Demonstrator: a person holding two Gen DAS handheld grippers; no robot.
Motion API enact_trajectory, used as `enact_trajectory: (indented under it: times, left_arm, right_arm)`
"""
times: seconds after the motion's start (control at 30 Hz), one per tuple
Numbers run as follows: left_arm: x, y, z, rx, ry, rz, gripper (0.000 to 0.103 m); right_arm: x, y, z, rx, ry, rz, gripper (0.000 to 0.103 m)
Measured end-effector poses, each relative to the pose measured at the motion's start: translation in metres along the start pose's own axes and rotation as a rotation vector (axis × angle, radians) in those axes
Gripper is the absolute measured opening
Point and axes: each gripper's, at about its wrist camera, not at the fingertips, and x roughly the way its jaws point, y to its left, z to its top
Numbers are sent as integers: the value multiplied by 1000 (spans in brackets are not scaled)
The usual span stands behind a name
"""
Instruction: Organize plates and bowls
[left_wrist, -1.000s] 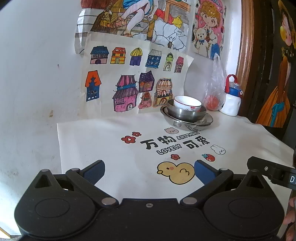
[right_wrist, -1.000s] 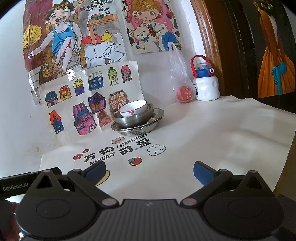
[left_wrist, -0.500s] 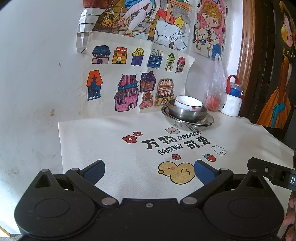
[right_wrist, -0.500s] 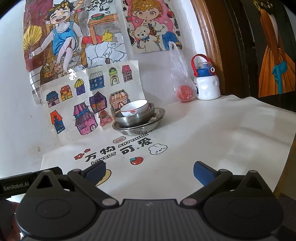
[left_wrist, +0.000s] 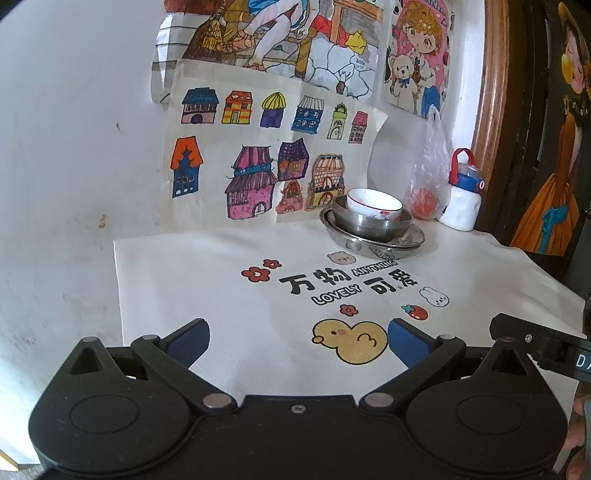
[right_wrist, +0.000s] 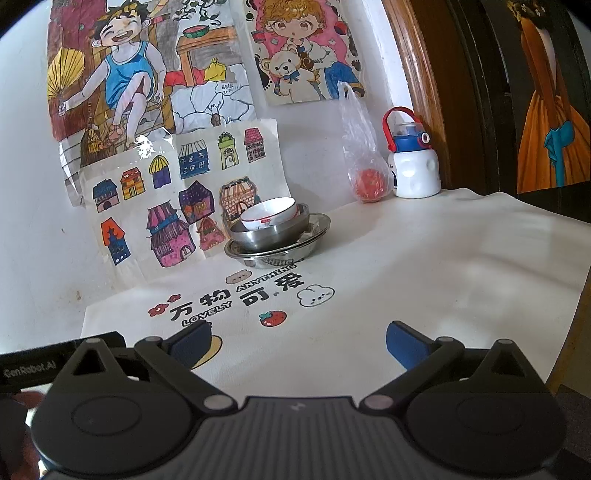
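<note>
Blue-padded fingers of the left gripper (left_wrist: 297, 341) are spread wide apart, and nothing is held between them; only the white printed tablecloth (left_wrist: 207, 280) is seen in the gap, with a yellow duck print (left_wrist: 351, 341) lying just ahead of the right-hand pad. The right gripper (right_wrist: 299, 343) is likewise held wide open and empty above the near edge of the same cloth. Neither tool is in contact with any dish. A part of the other gripper's black body is caught at the side of each view.

The dishes are found well ahead of both grippers, at the far side of the table, close to the wall. They are nested in one stack: a wide shallow steel plate (left_wrist: 413, 242) is set on the cloth, a steel bowl (left_wrist: 373, 225) is seated in it, and a white ceramic bowl (left_wrist: 375, 205) with a red-patterned rim is placed inside that, slightly tilted. Coloured house drawings (left_wrist: 258, 162) are propped on the wall just behind the stack. A plastic bag (left_wrist: 430, 177) with something red inside and a white bottle (left_wrist: 461, 199) with a red handle are stood beside it, to the right.
</note>
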Motion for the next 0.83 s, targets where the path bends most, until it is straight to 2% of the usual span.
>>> enact_trajectory:
  times: [0.83]
  left_arm:
    - [2, 0, 1, -29, 8, -11, 102]
  right_arm:
    - [5, 2, -1, -14, 24, 5, 103]
